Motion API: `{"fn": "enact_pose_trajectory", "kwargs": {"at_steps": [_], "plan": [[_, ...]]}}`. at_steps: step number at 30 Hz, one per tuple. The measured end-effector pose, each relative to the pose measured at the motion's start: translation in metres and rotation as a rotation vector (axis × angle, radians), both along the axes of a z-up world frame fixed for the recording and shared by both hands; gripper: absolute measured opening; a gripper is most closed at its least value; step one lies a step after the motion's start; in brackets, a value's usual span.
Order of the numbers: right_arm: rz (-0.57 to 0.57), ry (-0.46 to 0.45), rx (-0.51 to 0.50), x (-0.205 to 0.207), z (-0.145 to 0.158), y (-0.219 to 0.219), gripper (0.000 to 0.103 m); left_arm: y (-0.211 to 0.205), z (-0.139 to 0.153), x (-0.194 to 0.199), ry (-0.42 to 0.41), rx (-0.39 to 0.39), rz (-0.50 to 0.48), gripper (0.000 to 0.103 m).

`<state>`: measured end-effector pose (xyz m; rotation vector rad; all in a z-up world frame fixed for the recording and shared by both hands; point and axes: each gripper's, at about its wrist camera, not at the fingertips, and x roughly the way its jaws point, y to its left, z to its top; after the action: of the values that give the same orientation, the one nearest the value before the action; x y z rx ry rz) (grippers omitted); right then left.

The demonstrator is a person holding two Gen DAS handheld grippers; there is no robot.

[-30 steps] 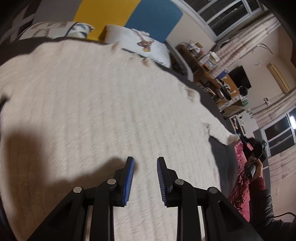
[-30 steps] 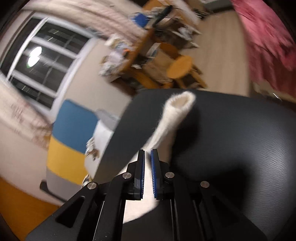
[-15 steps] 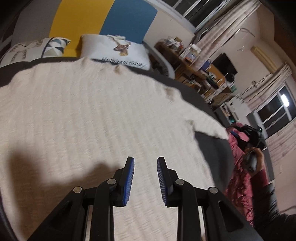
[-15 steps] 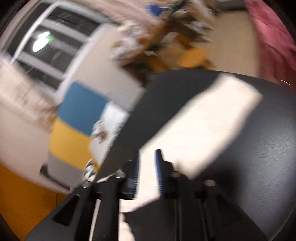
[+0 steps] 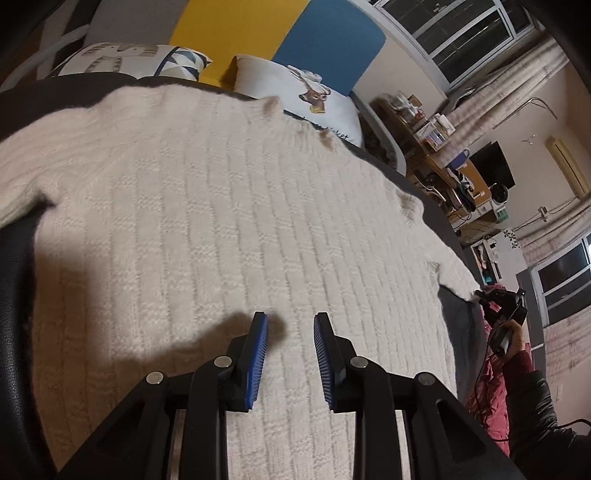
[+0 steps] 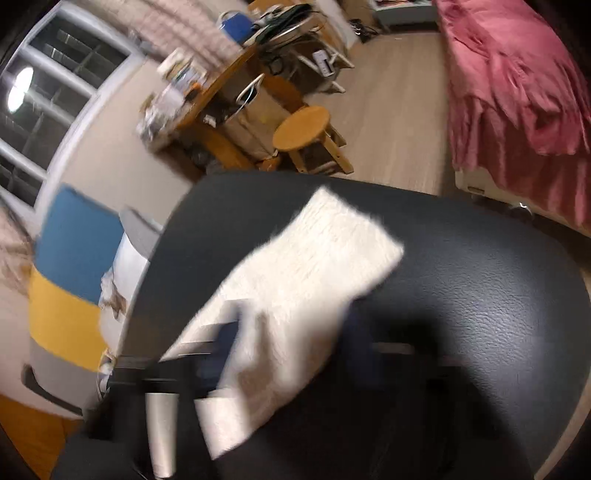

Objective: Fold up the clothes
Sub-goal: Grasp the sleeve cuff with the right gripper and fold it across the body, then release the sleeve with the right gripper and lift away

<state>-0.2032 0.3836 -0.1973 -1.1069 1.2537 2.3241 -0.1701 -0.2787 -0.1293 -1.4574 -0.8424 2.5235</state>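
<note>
Bedroom things are sitting all around: a pink bed cover [image 6: 517, 92], a wooden desk [image 6: 221, 99], a round stool [image 6: 301, 123] and dark windows [image 5: 465, 33]. Two pillows [image 5: 295, 96] are leaning on a yellow and blue board [image 5: 280, 29].

Closer in, a big black cushion [image 6: 480, 295] is holding the sweater [image 5: 207, 229]. It is cream, fluffy and lying flat, spread wide. Its body is filling most of the left wrist view, and its long side is running away from the left claw [image 5: 290, 354] toward the pillows.

That left claw is hanging just over the lower part of the sweater. Its blue pads [image 5: 260, 354] are standing apart with nothing between them, so it is gripping nothing.

One sleeve [image 6: 314, 280] is stretching out over the black cushion, pointing toward the stool. The right claw [image 6: 280, 354] is very blurry in its own view. Its jaws are closing, and the near end of the sleeve looks to be lying between them, though the blur is hiding whether they are pinching it.

I think the sleeve fold is next. The right claw is the nearer one, and the sleeve needs to swing across onto the body.
</note>
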Motion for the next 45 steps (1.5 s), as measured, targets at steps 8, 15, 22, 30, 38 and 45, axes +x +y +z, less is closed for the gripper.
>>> {"fn": "enact_pose_trajectory", "kwargs": {"at_steps": [8,15,22,30,38,45], "plan": [[0.124,0.233,0.031,0.003,0.04,-0.049,0.007,0.012,0.008,-0.001,0.024,0.011,-0.025,0.025],[0.487,0.349,0.089,-0.02,0.096,-0.179,0.007,0.032,0.029,-0.012,0.079,0.072,-0.083,0.025],[0.859,0.231,0.287,-0.021,0.077,-0.349,0.007,0.038,0.028,-0.042,0.042,0.237,-0.113,0.025],[0.98,0.207,0.312,0.013,0.057,-0.398,0.051,0.028,0.002,-0.094,-0.056,0.482,-0.058,0.026],[0.948,0.193,0.164,0.067,0.036,-0.383,0.061,0.047,-0.029,-0.132,-0.152,0.556,-0.015,0.026],[0.9,0.195,0.08,0.08,0.013,-0.374,0.061,0.071,-0.047,-0.153,-0.215,0.534,-0.004,0.026]]}}
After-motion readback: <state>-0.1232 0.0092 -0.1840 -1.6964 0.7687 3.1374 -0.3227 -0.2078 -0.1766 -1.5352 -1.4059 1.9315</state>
